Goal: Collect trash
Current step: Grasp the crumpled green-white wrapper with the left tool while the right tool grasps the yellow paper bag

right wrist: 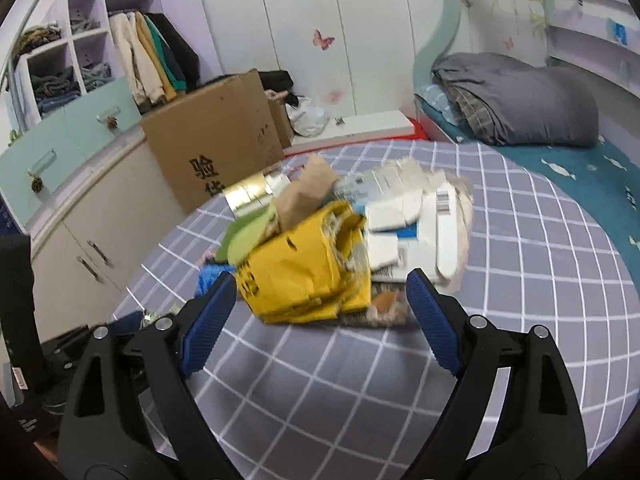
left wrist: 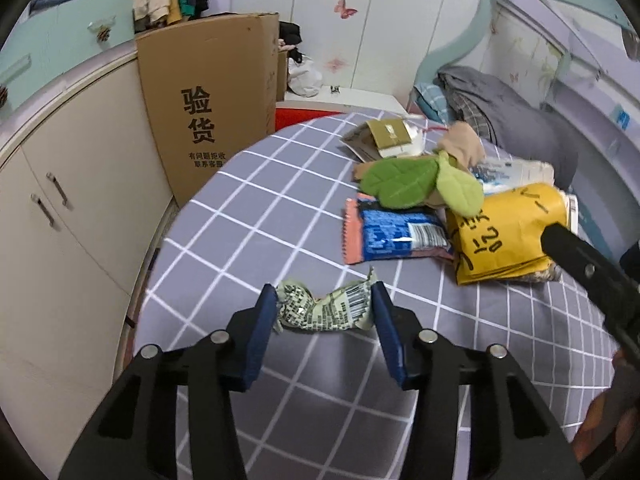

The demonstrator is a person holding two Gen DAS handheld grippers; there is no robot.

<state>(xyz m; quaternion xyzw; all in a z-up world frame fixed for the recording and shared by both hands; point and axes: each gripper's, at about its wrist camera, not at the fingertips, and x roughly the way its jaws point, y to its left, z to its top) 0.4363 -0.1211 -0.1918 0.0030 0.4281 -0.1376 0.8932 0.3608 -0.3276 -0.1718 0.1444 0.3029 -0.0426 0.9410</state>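
The left gripper (left wrist: 325, 308) hangs low over the grey bed sheet with white grid lines (left wrist: 256, 216), its blue pads half closed around a crumpled pale green printed wrapper (left wrist: 326, 309). The pad tips sit at the wrapper's two ends; whether they press it I cannot tell. The wrapper lies near the sheet's left edge, apart from the main heap.

The right gripper (right wrist: 320, 294) stands wide, jaws parted with nothing between the pads, just short of a crumpled yellow paper mailer bag with black writing (right wrist: 304, 276). That bag fronts a pile in the middle of the sheet: a flat orange-and-blue snack packet (left wrist: 394, 234) beside it, two green fabric leaves (left wrist: 416, 186) on top, white cartons and papers with barcodes (right wrist: 412, 216) behind, and a tan-and-gold flat box (left wrist: 390, 134) at the far edge.

Past the sheet's left edge stands a tall brown cardboard box with black Chinese print (left wrist: 208, 112) against cream cabinets (left wrist: 72, 208). At the far right corner lies a folded grey quilt (right wrist: 520, 100).
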